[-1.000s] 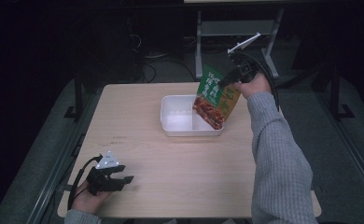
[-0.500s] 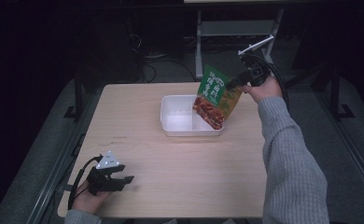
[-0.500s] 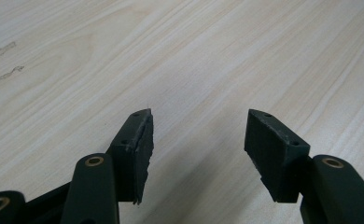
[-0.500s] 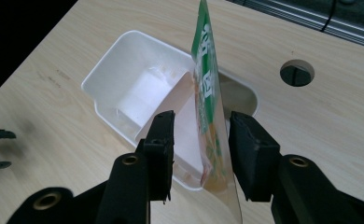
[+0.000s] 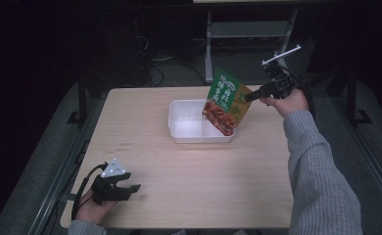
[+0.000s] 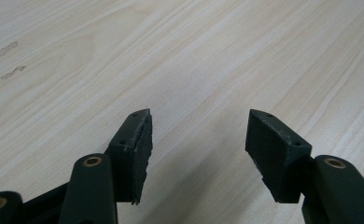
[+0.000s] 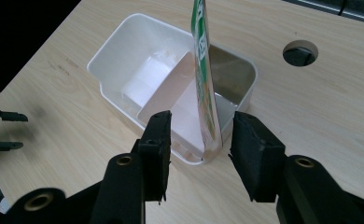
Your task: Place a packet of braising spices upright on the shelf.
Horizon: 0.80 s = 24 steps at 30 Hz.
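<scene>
Two grippers are in my hands. My right gripper [image 5: 251,96] is out past the far right side of the white tray [image 5: 179,132], up off the desk [image 5: 194,181], and its jaws stand spread on either side of the green pouch [image 5: 226,100]. In the right gripper view the pouch [image 7: 207,93] shows edge-on between the jaws, with a gap on each side, so I cannot say that either pad touches it. The pouch is tilted, its lower end down inside the tray's right compartment and its top corner reaching toward my right gripper. The tray [image 7: 112,70] sits on the far middle of the desk, with a slanted divider [image 7: 164,95] splitting it into two compartments; the left one holds nothing that I can see. A round hole [image 7: 300,52] in the desk lies just beyond the tray in that view.

My left gripper [image 5: 128,188] rests at the near left corner of the desk, well apart from the tray. In the left gripper view its jaws are spread wide over bare wood [image 6: 194,56], holding nothing.
</scene>
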Motion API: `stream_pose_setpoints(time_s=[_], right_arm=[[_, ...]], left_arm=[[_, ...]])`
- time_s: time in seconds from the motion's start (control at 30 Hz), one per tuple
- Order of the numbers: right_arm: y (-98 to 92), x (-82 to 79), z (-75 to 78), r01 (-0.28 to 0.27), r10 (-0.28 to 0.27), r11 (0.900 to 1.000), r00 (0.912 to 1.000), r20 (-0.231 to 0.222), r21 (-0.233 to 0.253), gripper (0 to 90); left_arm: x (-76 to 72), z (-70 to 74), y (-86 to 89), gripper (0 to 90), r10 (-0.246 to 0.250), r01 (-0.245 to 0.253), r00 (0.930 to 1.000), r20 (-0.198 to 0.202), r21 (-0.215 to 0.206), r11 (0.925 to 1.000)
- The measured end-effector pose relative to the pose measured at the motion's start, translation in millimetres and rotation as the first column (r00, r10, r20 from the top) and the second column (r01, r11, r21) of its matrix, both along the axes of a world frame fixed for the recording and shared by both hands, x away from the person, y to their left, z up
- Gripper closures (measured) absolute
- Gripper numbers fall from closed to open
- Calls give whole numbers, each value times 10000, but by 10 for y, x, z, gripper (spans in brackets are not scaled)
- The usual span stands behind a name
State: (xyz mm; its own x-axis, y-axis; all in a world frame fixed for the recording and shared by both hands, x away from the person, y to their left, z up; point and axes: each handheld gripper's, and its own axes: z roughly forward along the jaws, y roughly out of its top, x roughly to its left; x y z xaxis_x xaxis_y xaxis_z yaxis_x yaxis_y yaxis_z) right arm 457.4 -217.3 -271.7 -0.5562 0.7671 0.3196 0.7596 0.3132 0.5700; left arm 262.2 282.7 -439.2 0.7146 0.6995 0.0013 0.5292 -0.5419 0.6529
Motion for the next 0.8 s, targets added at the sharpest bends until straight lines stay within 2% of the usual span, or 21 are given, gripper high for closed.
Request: stream_pose_setpoints(time_s=[0.5,0.8], right_arm=[[-160,-285,-69,-345,337,9984,9992,205,449,547],[-258,-420,-175,-421,407,9973,9989,239,598,536]], left_arm=[[-2,-1,0,383,23,-23,10000,27,91,10000],[-5,-7,-7,378,22,-22,10000,8,109,9999]])
